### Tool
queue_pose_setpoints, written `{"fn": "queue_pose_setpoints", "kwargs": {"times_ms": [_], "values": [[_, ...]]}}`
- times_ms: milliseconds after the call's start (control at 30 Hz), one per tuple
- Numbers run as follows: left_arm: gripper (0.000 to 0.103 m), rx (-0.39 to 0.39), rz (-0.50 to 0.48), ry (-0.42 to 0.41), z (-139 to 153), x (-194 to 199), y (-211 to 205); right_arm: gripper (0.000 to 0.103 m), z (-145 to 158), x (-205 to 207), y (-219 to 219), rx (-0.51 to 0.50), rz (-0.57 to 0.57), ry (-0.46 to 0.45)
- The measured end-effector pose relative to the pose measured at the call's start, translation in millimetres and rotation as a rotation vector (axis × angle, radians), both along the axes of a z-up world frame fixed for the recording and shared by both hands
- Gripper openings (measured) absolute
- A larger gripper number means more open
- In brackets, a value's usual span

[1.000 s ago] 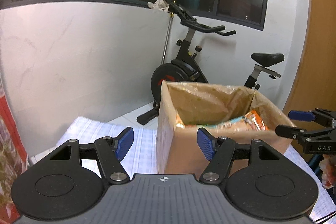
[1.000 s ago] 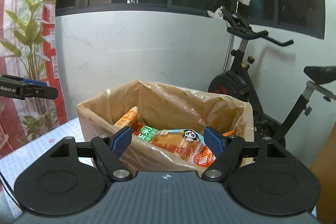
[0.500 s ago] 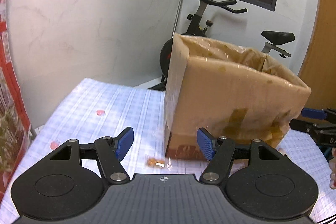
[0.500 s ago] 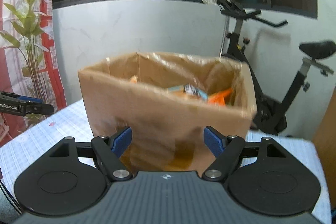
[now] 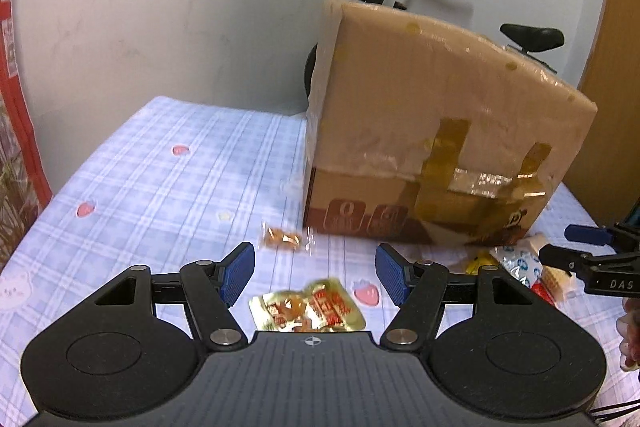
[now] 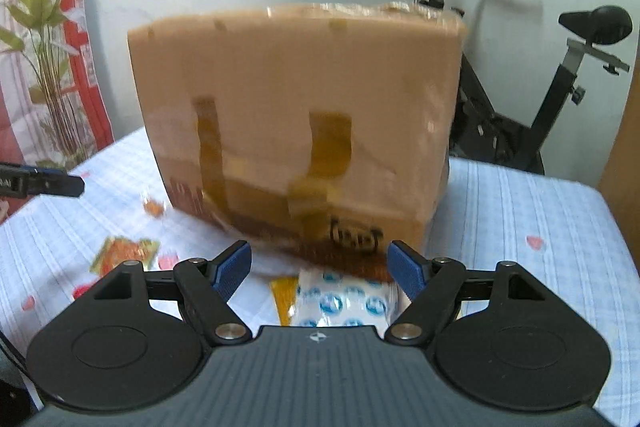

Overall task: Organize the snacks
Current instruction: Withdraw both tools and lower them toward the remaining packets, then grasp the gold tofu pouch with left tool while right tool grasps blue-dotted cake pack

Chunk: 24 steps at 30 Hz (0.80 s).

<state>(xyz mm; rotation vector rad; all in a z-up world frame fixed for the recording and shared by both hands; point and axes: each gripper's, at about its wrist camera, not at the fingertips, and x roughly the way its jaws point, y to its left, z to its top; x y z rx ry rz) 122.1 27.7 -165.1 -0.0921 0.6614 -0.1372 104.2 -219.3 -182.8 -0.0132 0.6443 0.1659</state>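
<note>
A taped cardboard box stands on a blue checked tablecloth. My left gripper hangs open above a gold and red snack packet; a small orange sweet wrapper lies just beyond it. My right gripper is open over a white packet with blue dots and a yellow packet at the foot of the box. In the left wrist view the right gripper shows at the right edge beside those packets. Nothing is held between either pair of jaws.
An exercise bike stands behind the table against a white wall. A red curtain and a plant are at the left. A yellow-orange packet lies left of the right gripper. A wooden door is at the right.
Both grippers have sunk from above the box rim to near the tablecloth. The inside of the box has gone out of sight, and loose packets on the cloth have come into view.
</note>
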Motion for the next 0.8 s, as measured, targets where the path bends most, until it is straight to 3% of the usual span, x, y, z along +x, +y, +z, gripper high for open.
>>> {"fn": "queue_pose_setpoints", "kwargs": {"times_ms": [433, 667, 767, 800], "values": [[0.069, 0.002, 0.004, 0.036, -8.9, 2.7, 1.7, 0.074, -37.8, 31.0, -22.9, 0.116, -0.093, 0.154], [0.069, 0.0, 0.002, 0.05, -12.6, 3.6, -0.5, 0.079, -50.6, 48.2, -24.5, 0.147, -0.128, 0.194], [0.069, 0.001, 0.001, 0.054, -13.6, 3.5, -1.1, 0.072, -53.6, 44.7, -20.8, 0.14, -0.127, 0.184], [0.069, 0.001, 0.001, 0.056, -14.3, 3.6, -1.1, 0.063, -54.1, 41.4, -19.8, 0.142, -0.123, 0.184]]}}
